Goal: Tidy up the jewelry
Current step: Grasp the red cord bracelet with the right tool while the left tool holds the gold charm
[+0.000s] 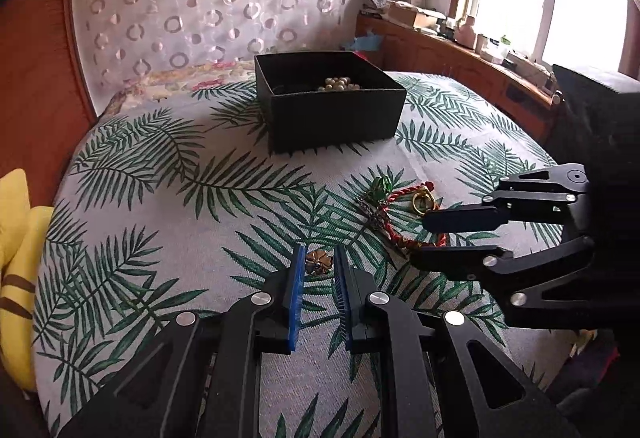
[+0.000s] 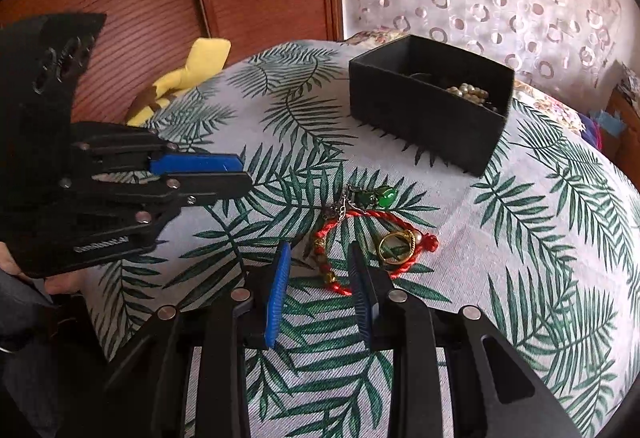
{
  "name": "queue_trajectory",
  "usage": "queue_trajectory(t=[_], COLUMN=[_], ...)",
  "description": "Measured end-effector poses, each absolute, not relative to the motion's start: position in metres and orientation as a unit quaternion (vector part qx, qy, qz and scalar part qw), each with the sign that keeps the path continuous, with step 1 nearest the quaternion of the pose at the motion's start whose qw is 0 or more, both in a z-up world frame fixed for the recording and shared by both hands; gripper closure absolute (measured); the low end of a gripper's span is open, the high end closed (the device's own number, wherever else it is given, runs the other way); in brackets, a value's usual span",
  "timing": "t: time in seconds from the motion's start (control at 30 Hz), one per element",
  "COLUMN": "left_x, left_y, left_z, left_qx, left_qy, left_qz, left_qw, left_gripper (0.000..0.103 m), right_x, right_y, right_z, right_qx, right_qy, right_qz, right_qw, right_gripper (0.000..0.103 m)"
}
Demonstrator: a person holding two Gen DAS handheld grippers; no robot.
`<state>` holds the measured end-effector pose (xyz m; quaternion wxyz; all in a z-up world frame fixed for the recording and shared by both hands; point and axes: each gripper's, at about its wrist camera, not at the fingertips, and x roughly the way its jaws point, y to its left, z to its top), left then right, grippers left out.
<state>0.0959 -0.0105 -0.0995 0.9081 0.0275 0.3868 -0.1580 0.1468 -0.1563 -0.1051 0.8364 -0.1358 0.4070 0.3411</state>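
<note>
holding two grippers over a leaf-print cloth (image 1: 160, 205), we see our left gripper (image 1: 320, 258) narrowed around a small gold flower charm (image 1: 319, 262), though we cannot tell whether the pads press on it. our right gripper (image 2: 320, 258) stands partly open and empty above a red cord bracelet (image 2: 362, 215), gold ring (image 2: 396, 246) and green pendant (image 2: 386, 194) mid-cloth, while a black box (image 1: 332, 117) with pearls (image 1: 340, 83) sits near the far edge.

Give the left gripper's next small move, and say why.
Probably lift and carry toward the black box: the left gripper looks closed on the small bronze flower piece, and the box already holds pearls.
</note>
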Motion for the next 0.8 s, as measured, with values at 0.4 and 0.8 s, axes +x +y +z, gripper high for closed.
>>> queue_trajectory(t=[0.4, 0.8], left_x=[0.094, 0.097], left_y=[-0.005, -0.006], left_z=[-0.092, -0.077], left_qx=[0.014, 0.011], left_qy=[0.376, 0.357], left_qz=[-0.160, -0.160], left_qw=[0.913, 0.920], left_gripper=[0.089, 0.089], right_x=[0.143, 0.144], right_y=[-0.176, -0.196], right_z=[-0.085, -0.036], right_qx=[-0.152, -0.131], right_qy=[0.389, 0.335], right_qz=[0.335, 0.331], right_qw=[0.845, 0.872], right_gripper=[0.095, 0.095])
